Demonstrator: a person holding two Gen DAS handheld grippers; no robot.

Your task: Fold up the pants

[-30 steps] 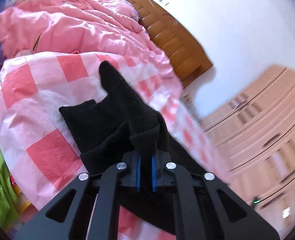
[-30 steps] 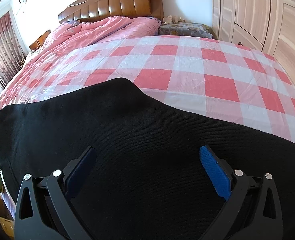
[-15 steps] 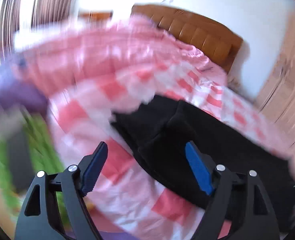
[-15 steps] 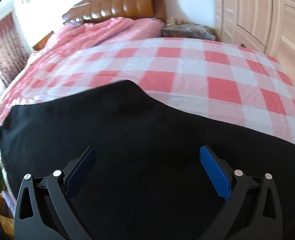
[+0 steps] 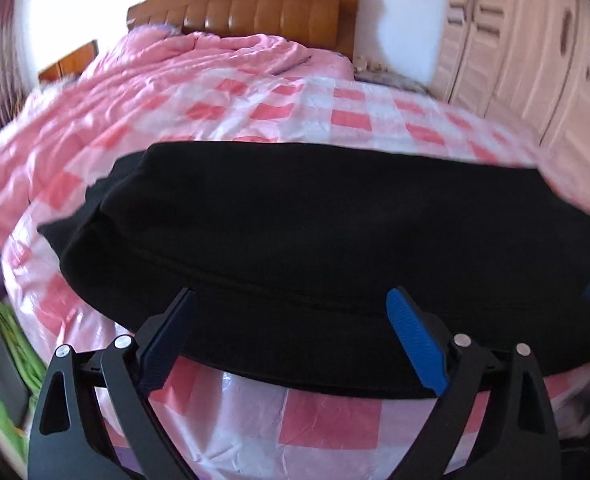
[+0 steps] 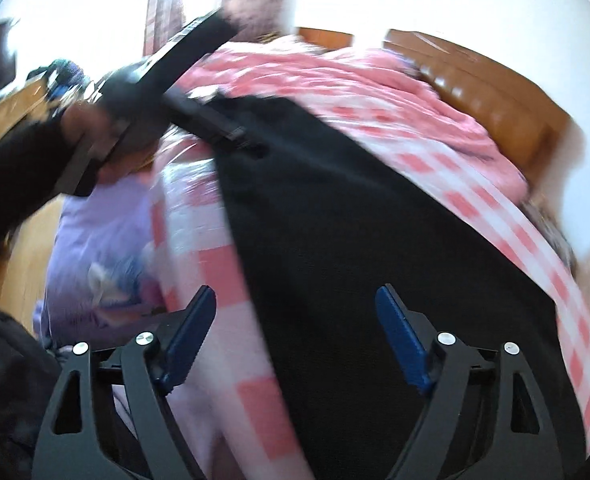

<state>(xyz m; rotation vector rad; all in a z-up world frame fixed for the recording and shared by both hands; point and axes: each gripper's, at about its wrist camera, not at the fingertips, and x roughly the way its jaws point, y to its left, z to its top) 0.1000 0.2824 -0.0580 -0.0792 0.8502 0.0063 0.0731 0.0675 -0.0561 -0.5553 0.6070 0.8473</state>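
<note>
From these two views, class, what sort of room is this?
Most likely a bedroom: a bed with a wooden headboard, a pink quilt, and a pale wardrobe beside it.

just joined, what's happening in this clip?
A person with a handheld gripper in each hand is folding black pants on a bed with a pink checked cover. Both the left gripper and right gripper are open and hold nothing. The pants lie flat, apparently folded over lengthwise.

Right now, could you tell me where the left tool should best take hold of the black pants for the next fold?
Probably the pants' left end, where layered edges stick out flat on the checked sheet. Bring the open left tool in low from the left.
</note>
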